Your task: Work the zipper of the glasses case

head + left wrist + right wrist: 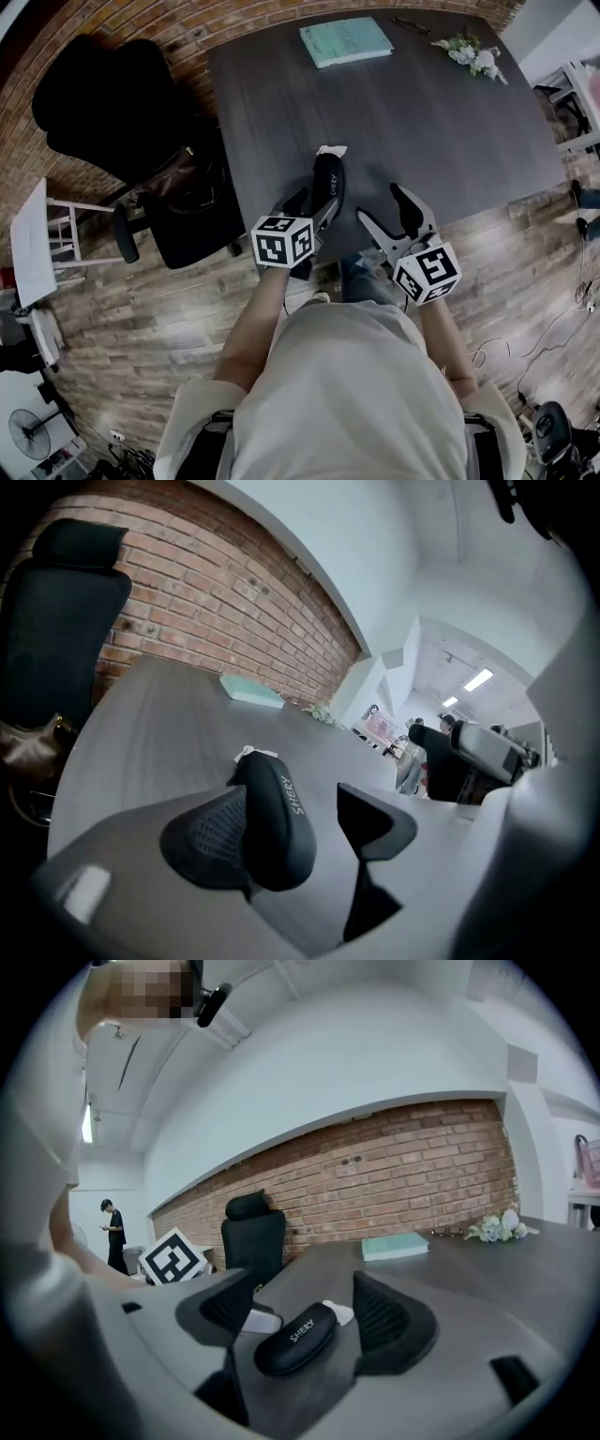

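A black glasses case (328, 180) printed "SHERY" lies near the front edge of the dark grey table (450, 141), with a small white piece (331, 150) at its far end. My left gripper (314, 208) is open around the case's near end. In the left gripper view the case (277, 813) rests against the left pad, while the right finger (375, 819) stands apart from it. My right gripper (386, 208) is open and holds nothing, a little to the right of the case. Its own view shows the case (295, 1337) lying beyond its spread jaws.
A teal book (345, 40) and a dark slim object (411, 25) lie at the table's far side, with a sprig of white flowers (473, 54) at the far right. A black office chair (112, 103) stands left of the table, near a brick wall. A person stands far off (113, 1232).
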`<state>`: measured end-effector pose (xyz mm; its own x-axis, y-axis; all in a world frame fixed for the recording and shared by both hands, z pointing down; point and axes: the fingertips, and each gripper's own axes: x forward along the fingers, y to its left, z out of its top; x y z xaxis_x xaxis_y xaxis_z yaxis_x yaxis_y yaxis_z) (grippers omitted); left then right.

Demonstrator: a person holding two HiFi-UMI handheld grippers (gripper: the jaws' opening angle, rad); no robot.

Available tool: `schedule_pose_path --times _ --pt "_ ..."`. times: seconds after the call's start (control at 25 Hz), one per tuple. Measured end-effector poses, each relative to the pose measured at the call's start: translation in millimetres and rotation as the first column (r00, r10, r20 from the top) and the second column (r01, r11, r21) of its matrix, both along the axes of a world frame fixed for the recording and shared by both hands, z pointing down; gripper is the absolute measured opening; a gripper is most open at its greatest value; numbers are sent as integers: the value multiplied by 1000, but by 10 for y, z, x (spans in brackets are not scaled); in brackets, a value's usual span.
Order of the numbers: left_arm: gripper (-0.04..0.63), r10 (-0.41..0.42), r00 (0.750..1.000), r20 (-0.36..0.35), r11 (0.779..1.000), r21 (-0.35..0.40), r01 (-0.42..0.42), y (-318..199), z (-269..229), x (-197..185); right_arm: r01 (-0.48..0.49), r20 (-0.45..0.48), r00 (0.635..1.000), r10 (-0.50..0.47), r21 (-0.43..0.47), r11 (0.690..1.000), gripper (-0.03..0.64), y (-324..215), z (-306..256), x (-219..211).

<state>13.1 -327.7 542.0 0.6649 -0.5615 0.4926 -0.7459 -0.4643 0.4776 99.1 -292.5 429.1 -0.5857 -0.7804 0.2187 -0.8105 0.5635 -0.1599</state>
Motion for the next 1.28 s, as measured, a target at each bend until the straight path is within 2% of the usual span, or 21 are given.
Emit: schedule_pose_path --times 0.2,0.4,0.64,0.8,1.0,1.08,1.28 --pt "293 -28 999 21 997 -77 30 -256 293 55 44 5 999 -44 -20 999 316 -350 47 80" --pt "295 -54 999 4 987 -154 54 -365 494 124 87 13 996 -86 -67 994 316 -507 197 81" --pt "296 -54 998 28 981 -184 59 -395 600 241 122 24 992 -120 -82 989 316 -666 264 75" --pt "319 -36 999 18 976 -213 39 -369 684 395 127 31 992 -124 -87 988 316 -708 293 98" --pt "325 20 998 58 978 -208 -8 -338 756 580 127 41 991 -124 -83 988 316 -688 296 95" --pt "286 42 997 71 979 -200 -27 -316 751 635 122 41 992 -119 -84 989 316 -670 302 114" --pt "265 104 990 97 984 -157 -88 -205 658 661 99 36 995 -97 -77 992 314 -609 314 155"
